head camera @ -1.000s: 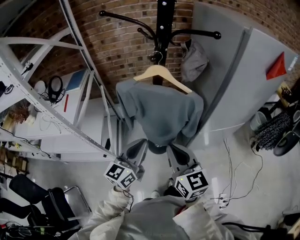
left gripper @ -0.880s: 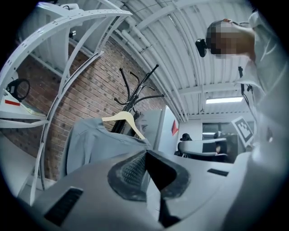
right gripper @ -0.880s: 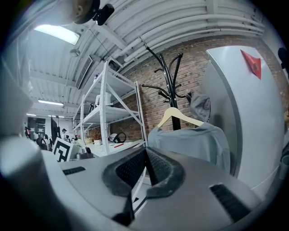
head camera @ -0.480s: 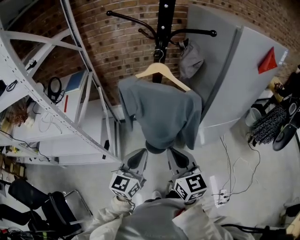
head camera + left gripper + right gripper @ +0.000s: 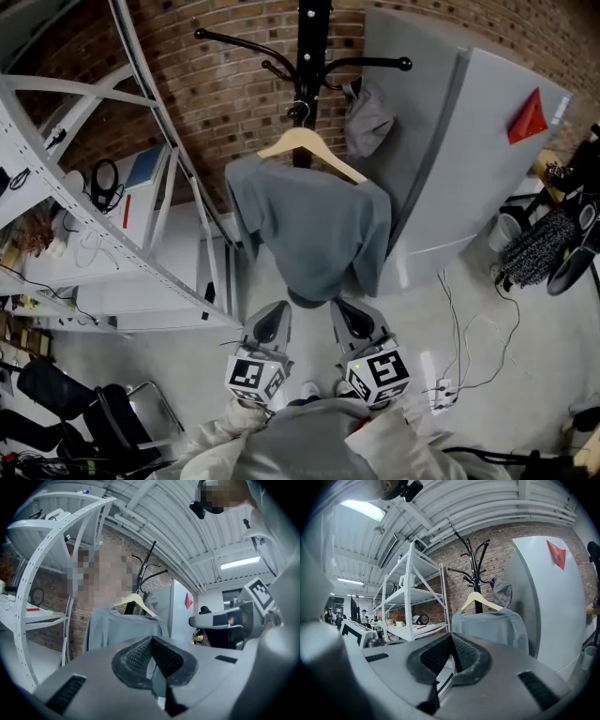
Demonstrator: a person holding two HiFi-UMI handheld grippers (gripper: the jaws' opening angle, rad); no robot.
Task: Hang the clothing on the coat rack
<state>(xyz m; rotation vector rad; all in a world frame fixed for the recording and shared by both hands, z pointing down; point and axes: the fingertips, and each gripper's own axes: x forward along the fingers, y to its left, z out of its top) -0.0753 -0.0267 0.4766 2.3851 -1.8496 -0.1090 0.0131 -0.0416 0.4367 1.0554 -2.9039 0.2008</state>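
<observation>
A grey garment hangs on a wooden hanger hooked onto the black coat rack against the brick wall. The garment shows in the left gripper view and again in the right gripper view, draped on the hanger. My left gripper is shut and holds nothing, just below the garment's hem. My right gripper is shut too, empty, beside the left one and apart from the cloth.
A grey cap or bag hangs on another hook of the rack. A white metal shelf unit stands at the left. A grey cabinet with a red triangle stands at the right. Cables lie on the floor.
Both grippers have drawn back slightly from the hanging garment, toward me. The garment stays on the rack, and the view has shifted a little.
</observation>
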